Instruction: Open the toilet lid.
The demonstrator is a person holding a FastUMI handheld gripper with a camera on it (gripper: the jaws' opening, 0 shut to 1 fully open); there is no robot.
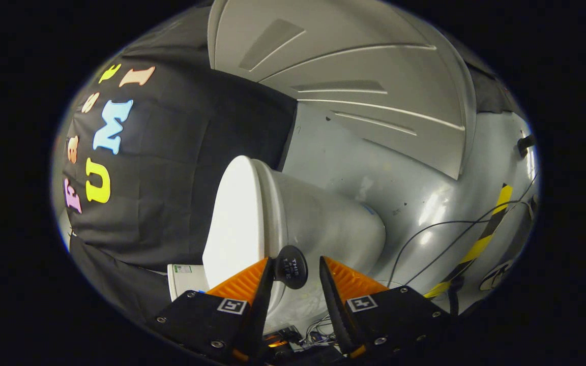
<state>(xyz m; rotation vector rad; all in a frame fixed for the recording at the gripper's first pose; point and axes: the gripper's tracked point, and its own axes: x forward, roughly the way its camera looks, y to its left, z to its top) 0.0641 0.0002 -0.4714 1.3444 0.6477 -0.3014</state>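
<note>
The view is rolled sideways. A white toilet lies just beyond the fingers, and its smooth white lid rests flat against the bowl's rim. A round black knob sticks out from the lid's front edge. My gripper is open, with the knob between its two fingers. One finger touches or nearly touches the knob. The other finger stands a small gap away from it.
A white ribbed panel stands behind the toilet. Black cables and a strip of yellow-and-black tape run over the shiny grey floor beside the bowl. A small white box sits by the lid side.
</note>
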